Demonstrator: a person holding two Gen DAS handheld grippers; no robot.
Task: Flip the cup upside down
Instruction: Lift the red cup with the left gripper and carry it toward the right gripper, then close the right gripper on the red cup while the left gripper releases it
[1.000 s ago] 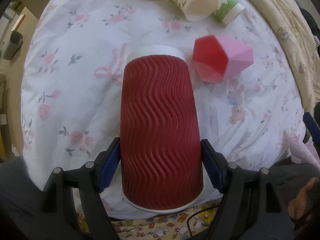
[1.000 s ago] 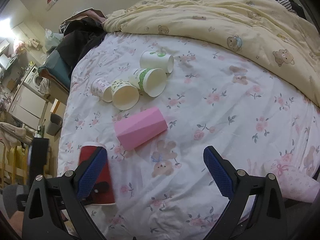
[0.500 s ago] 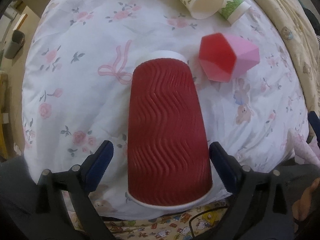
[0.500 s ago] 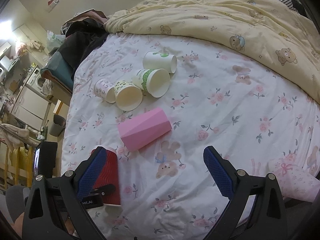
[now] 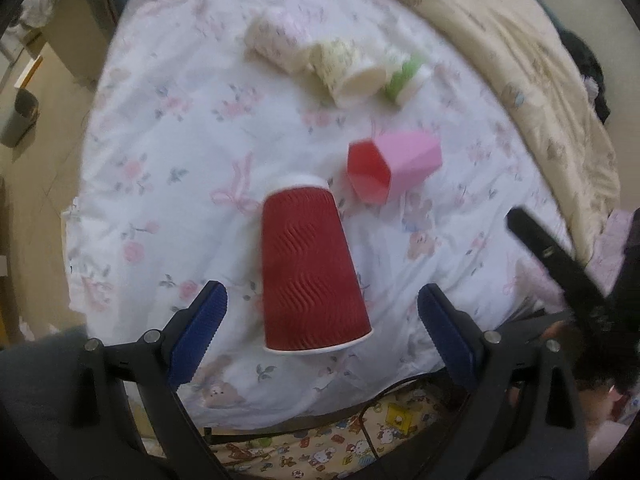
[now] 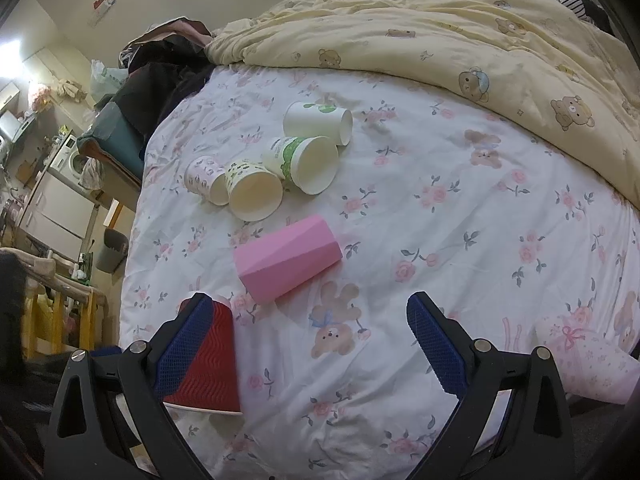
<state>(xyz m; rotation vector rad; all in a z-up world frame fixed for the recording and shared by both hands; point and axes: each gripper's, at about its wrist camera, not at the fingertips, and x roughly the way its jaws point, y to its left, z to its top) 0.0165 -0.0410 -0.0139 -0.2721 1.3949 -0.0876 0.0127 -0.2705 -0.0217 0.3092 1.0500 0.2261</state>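
A red ribbed paper cup point(image 5: 310, 272) stands upside down on the flowered bedsheet, rim down. It also shows in the right wrist view point(image 6: 212, 364), partly behind my right gripper's left finger. My left gripper point(image 5: 320, 330) is open and empty, its blue pads apart on either side of the cup and not touching it. My right gripper point(image 6: 306, 346) is open and empty above the sheet. A pink faceted cup point(image 6: 286, 264) lies on its side beyond the red cup, its red inside showing in the left wrist view point(image 5: 394, 168).
Several paper cups point(image 6: 272, 168) lie on their sides farther back on the sheet. A yellow bear-print duvet point(image 6: 460, 32) is bunched along the far right. The bed edge point(image 5: 280, 424) runs just below the red cup. A pink patterned cup point(image 6: 588, 364) lies at right.
My left gripper has let go of the red cup, opened wide and drawn back from it. The cup stays standing rim down. The right gripper has hardly moved.
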